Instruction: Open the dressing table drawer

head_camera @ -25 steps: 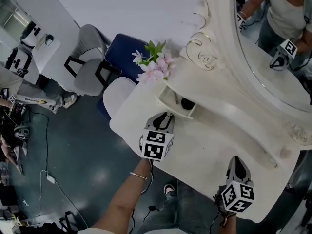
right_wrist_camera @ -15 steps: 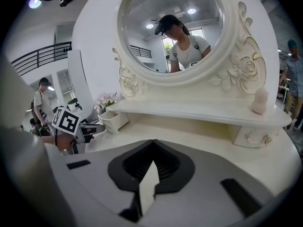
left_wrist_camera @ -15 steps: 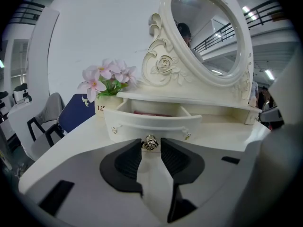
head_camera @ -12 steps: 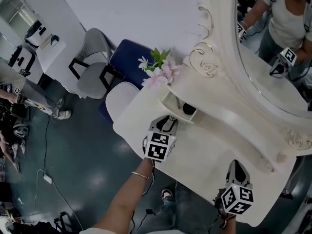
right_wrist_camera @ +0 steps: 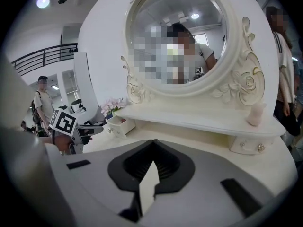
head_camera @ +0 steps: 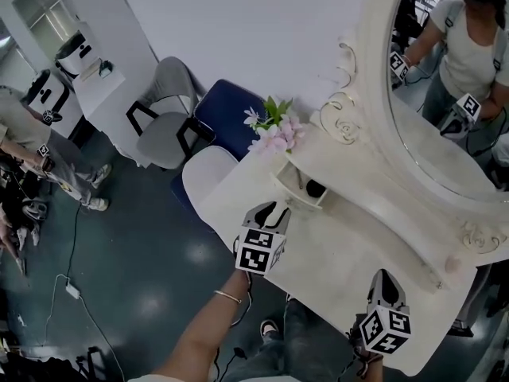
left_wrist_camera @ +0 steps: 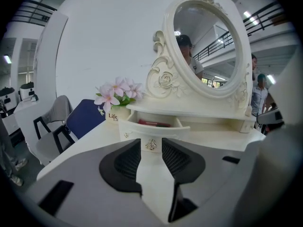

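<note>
The white dressing table (head_camera: 262,173) has its small left drawer (head_camera: 302,188) pulled out, with a dark thing lying inside. In the left gripper view the drawer (left_wrist_camera: 154,129) shows a red item, and its gold knob (left_wrist_camera: 150,145) sits just beyond my jaw tips. My left gripper (head_camera: 274,206) (left_wrist_camera: 151,141) is open; its jaws have just been opening and the pads do not touch the knob. My right gripper (head_camera: 385,276) (right_wrist_camera: 152,142) hovers over the table's near right part, shut and empty.
A pot of pink flowers (head_camera: 274,130) stands beside the drawer. The oval mirror (head_camera: 445,94) rises behind the shelf. A second small drawer (right_wrist_camera: 246,145) at the right is closed, with a pink bottle (right_wrist_camera: 255,113) above it. A grey chair (head_camera: 171,126) and a blue chair (head_camera: 227,110) stand left of the table.
My left gripper's jaws have spread apart and it has backed a little off the drawer front. Both grippers have risen slightly. The drawer stays pulled out.
</note>
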{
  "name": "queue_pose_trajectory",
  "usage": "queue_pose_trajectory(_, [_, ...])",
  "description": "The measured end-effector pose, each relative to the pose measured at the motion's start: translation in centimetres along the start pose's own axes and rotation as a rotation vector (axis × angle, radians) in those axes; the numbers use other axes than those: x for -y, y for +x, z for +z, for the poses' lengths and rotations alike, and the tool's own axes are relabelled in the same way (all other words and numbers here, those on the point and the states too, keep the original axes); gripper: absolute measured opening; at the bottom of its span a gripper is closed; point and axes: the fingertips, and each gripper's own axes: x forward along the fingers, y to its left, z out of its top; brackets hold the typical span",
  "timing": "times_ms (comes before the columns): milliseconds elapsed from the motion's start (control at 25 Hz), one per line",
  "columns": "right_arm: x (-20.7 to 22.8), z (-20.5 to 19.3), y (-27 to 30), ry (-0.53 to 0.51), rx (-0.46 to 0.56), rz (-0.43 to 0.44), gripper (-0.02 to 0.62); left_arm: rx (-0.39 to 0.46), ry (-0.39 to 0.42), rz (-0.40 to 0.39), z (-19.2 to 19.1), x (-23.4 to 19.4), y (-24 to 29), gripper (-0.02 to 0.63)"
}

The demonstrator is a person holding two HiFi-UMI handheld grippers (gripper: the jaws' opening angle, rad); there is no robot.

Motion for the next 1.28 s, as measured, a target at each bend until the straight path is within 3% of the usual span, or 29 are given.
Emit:
queue_pose_trajectory(640, [-2.3,4.0,-6.0,-0.005,0.156,-0.02,0.008,0.232,-0.028,-0.005,9.0,2.6,-15.0,0.137])
queue_pose_trajectory(1280, [-7.3,9.4,-12.4,-0.096,0.339,0.016,0.008,0.386,-0.036,0.035,11.3,4.6,-26.0,0.024])
